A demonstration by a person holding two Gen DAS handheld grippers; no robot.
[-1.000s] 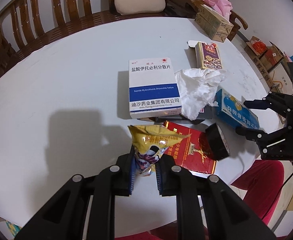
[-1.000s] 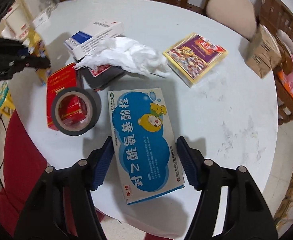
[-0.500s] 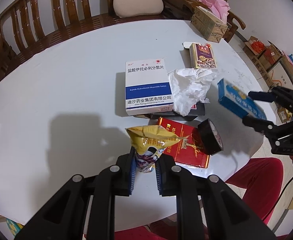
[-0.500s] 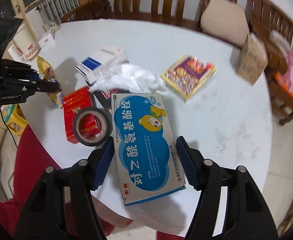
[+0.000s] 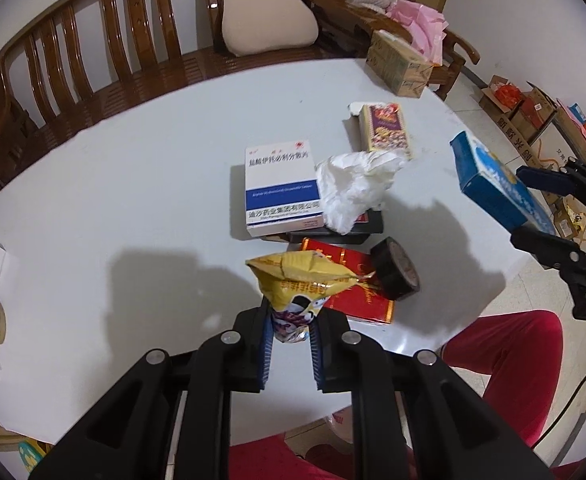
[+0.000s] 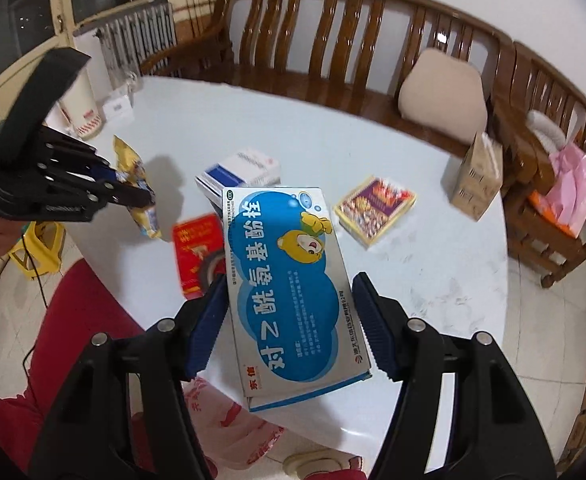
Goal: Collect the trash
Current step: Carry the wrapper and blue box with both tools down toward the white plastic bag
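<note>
Inventory: right gripper (image 6: 289, 320) clamped on blue-and-white cardboard medicine box (image 6: 289, 284), centre frame, lifted off white round counter (image 6: 413, 264). Left gripper (image 5: 291, 340) pinching crumpled yellow foil snack bag (image 5: 301, 282), lower centre. Keep both grips firm; carry level to bin, unseen.

My left wrist camera looks down from above the near edge of the white table (image 5: 141, 168), toward the wooden bench (image 5: 93, 40). My right wrist camera looks across the same table from its right side, facing the bench (image 6: 333, 40) too. Both views share the purple box (image 5: 387, 130) (image 6: 375, 208), and each shows the other gripper.
</note>
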